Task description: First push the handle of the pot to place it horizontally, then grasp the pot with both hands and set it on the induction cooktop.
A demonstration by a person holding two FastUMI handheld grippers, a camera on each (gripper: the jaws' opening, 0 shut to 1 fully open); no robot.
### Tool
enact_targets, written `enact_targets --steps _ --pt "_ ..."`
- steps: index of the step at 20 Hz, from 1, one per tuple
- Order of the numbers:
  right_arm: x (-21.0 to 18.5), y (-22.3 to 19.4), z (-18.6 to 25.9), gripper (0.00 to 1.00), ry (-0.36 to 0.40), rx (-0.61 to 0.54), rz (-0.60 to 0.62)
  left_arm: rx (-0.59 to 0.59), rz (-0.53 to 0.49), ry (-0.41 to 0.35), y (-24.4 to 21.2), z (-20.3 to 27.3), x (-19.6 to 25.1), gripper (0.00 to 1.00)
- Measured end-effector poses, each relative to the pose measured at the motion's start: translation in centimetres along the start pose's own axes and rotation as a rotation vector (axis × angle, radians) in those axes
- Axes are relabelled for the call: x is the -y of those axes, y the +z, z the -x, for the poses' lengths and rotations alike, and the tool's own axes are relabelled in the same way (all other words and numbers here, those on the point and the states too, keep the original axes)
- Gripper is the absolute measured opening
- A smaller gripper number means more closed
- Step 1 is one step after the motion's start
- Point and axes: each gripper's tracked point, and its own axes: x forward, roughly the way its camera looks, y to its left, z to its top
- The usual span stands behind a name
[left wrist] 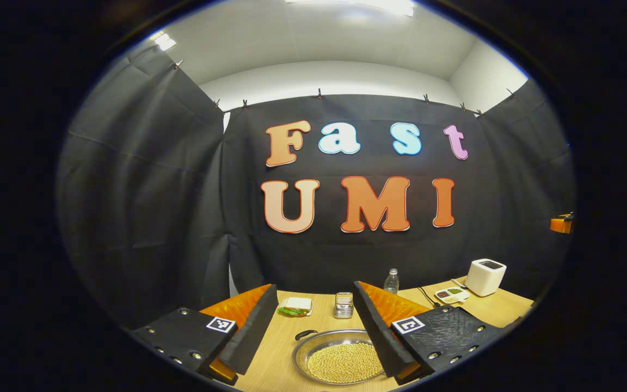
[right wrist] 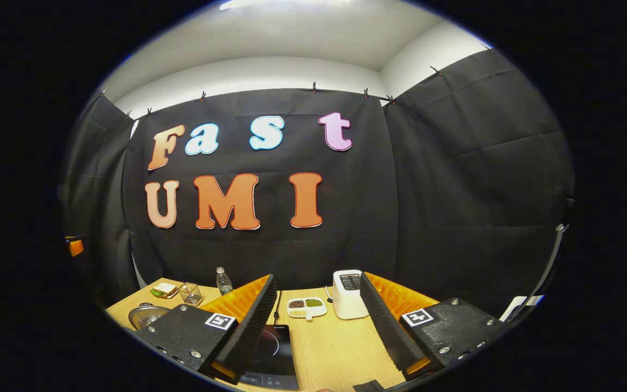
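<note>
On table, pot holds yellow beans; left claw wide, right claw wide.

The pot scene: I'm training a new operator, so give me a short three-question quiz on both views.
1. True or false: in the left gripper view, the left claw is shut on the pot.
2. What lies between the right claw's fingers in the right gripper view? A. induction cooktop B. water bottle C. sandwich
3. Fill in: the white toaster stands beside a divided ____ of beans.

Key:
1. False; it is open, with the pot on the table between its fingers.
2. A
3. dish
</note>
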Motion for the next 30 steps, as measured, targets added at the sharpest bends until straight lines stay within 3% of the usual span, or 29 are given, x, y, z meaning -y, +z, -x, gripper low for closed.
enact_targets --steps 3,4,5,7,9,13,15,16,18,19,20,22,23,25,30 --pt "0.4 0.0 0.0 0.95 -0.006 0.005 -0.003 0.008 0.001 0.008 0.2 -0.1 -0.4 0.89" --pt "0.5 0.0 0.0 1.00 -0.008 0.006 -0.003 0.009 -0.005 0.009 0.2 0.0 -0.5 0.89" --pt "0.5 -0.1 -0.1 0.95 -0.009 0.006 -0.004 0.008 -0.007 0.009 0.1 0.1 -0.5 0.89" --pt "0.5 -0.3 -0.3 0.95 -0.007 0.000 -0.005 0.005 -0.006 0.004 0.0 0.1 -0.3 0.89" --pt "0.4 -0.8 -0.3 0.95 -0.004 -0.011 -0.008 0.009 -0.018 -0.003 0.3 0.3 -0.3 0.96" --pt "0.2 -1.4 -0.8 1.00 0.002 -0.024 -0.013 0.013 -0.016 -0.004 0.2 0.4 -0.4 0.82" --pt "0.3 -1.4 -0.9 1.00 0.002 -0.023 -0.014 0.007 -0.011 -0.011 -0.2 0.1 -0.4 0.66" --pt "0.3 -1.4 -0.8 0.95 0.003 -0.023 -0.014 0.006 -0.010 -0.022 -0.4 0.0 -0.2 0.58" --pt "0.2 -1.4 -0.7 0.95 0.001 -0.022 -0.014 -0.007 0.001 -0.048 -1.0 0.0 0.5 0.39" --pt "0.3 -1.4 -0.9 1.00 -0.001 -0.021 -0.014 -0.011 0.002 -0.060 -1.2 0.1 0.9 0.31" --pt "0.3 -1.4 -0.9 1.00 -0.001 -0.021 -0.015 -0.012 -0.003 -0.067 -1.4 0.1 1.0 0.31" --pt "0.3 -1.5 -1.2 1.00 -0.002 -0.021 -0.018 -0.018 -0.019 -0.076 -1.7 0.0 1.2 0.16" --pt "0.4 -1.5 -1.1 0.95 -0.001 -0.021 -0.020 -0.026 -0.029 -0.080 -1.9 0.0 1.4 0.14" --pt "0.5 -1.6 -1.2 0.95 -0.006 -0.020 -0.022 -0.047 -0.048 -0.098 -3.1 0.3 2.3 0.06" --pt "0.8 -1.8 -1.4 0.95 -0.007 -0.022 -0.026 -0.138 -0.042 -0.164 -6.8 0.6 4.7 0.05"
